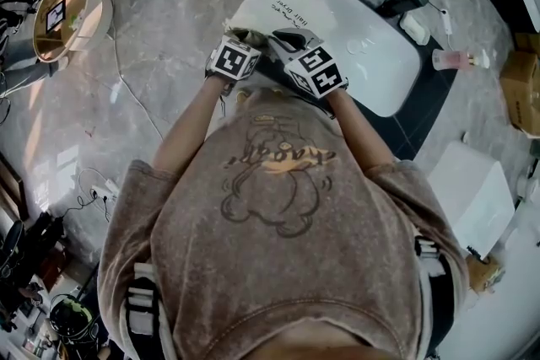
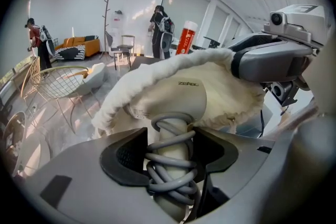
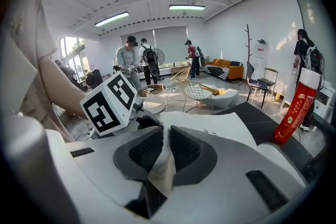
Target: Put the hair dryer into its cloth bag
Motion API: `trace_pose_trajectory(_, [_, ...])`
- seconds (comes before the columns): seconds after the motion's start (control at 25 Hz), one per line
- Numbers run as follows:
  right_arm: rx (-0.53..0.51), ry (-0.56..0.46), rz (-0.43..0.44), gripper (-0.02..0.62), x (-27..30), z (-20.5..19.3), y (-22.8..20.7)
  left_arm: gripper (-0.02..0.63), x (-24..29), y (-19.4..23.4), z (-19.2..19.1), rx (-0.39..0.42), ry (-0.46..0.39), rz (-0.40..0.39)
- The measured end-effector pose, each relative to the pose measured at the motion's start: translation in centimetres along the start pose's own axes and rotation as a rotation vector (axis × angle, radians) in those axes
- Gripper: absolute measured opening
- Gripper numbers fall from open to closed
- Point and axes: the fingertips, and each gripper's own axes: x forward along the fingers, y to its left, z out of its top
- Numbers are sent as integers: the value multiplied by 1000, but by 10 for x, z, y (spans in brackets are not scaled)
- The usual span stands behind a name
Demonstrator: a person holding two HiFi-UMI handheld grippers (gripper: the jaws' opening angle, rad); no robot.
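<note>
My left gripper [image 2: 170, 150] was clamped on the handle of the dryer [image 2: 181, 97], whose head already sat inside the mouth of the bag [image 2: 152, 71], while my right gripper [image 3: 165, 157] pinched the bag's rim, so the handle was, I judged, still left to go in

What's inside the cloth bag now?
The hair dryer head sits in the cloth bag mouth; its cord-wrapped handle sticks out. Fabric covers anything deeper.
</note>
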Motion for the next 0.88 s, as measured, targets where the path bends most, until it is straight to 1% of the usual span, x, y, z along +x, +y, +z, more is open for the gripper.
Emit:
trace_pose_trajectory(0.16, [-4, 1, 5, 48, 0, -2, 0, 266, -4, -2, -1, -12, -20, 12])
trace_pose_trajectory(0.52, [-8, 15, 13, 48, 1, -8, 2, 301, -27, -9, 5, -39, -93, -11])
trace_pose_trajectory(0.76, [-12, 24, 21, 48, 3, -13, 5, 301, -51, -8, -10, -14, -118, 30])
trace_pose_trajectory(0.88, [-15, 28, 25, 48, 4, -15, 7, 301, -57, -7, -25, -24, -113, 46])
